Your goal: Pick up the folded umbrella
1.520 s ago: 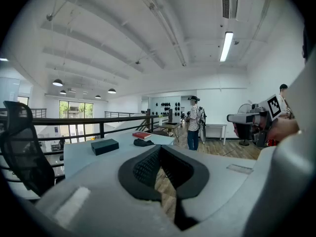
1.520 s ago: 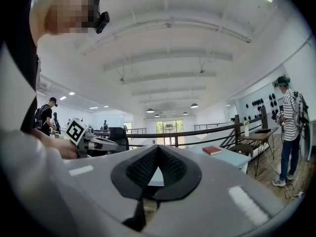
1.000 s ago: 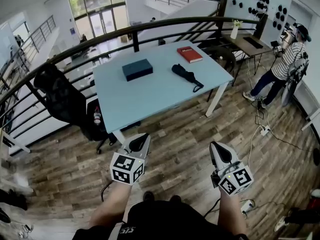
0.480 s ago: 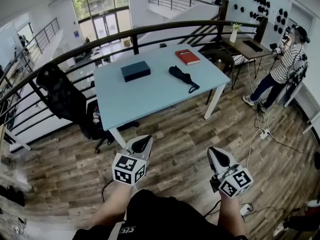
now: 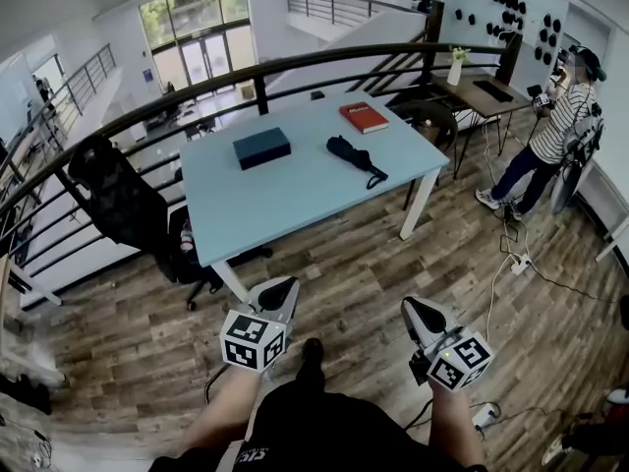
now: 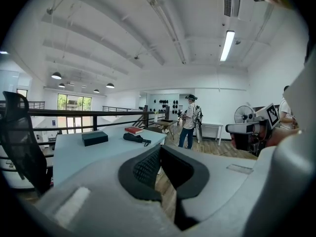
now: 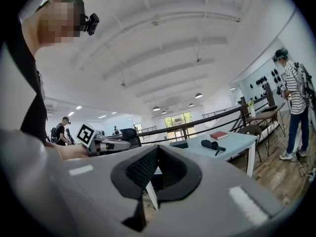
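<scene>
Table (image 5: 285, 200) is creeping a bit closer than a second ago and a shoe (image 5: 311, 352) is now poking out below, so the person is walking up, but nothing is getting grabbed yet. Left gripper (image 5: 278, 291) and right gripper (image 5: 418, 313) are both riding pinched closed on nothing. Folded umbrella (image 5: 352, 154) is lying on the table's right half, well out of reach, its long axis running diagonally with the strap end pointing at the table's near right corner.

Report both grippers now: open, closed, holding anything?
Left gripper: closed, holding nothing.
Right gripper: closed, holding nothing.
</scene>
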### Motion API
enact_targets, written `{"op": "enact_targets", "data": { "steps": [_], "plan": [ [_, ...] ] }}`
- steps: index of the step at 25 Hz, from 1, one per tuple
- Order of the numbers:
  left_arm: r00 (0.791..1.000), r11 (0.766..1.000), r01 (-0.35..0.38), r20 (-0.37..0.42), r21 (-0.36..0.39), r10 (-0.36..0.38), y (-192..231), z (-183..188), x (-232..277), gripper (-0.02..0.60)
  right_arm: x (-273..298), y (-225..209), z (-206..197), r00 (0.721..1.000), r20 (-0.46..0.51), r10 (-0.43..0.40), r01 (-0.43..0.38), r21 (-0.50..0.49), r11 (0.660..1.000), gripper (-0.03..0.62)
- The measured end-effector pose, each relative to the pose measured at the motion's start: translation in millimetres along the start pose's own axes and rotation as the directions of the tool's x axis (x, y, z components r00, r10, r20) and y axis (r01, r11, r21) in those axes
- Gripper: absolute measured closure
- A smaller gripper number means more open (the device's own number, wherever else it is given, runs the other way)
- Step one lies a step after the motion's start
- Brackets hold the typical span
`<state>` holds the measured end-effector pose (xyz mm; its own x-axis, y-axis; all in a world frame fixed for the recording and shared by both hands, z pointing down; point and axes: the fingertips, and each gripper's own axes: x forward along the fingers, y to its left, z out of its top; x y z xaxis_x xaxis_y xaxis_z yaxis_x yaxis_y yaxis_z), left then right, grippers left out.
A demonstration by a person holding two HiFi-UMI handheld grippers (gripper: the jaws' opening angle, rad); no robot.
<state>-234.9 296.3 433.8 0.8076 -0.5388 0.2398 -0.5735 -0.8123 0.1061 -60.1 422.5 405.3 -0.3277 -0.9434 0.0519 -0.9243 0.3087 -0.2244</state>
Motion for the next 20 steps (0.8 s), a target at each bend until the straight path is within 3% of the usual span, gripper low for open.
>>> {"op": "enact_targets", "data": {
  "steps": [9,20],
  "plan": [
    [0.998,0.997,0.066,-0.021,-0.028,-0.067,29,-3,72,0.576,44,-49,-9,0.997,-0.053,-0.052,0.054,0.026,0.998,0.592],
    [0.996,0.996,0.079,-0.046,-0.031,-0.081,124,21,165,0.575,167,-100,6,0.997,-0.071,-0.037,0.040,0.034,0.999,0.592]
  ]
}}
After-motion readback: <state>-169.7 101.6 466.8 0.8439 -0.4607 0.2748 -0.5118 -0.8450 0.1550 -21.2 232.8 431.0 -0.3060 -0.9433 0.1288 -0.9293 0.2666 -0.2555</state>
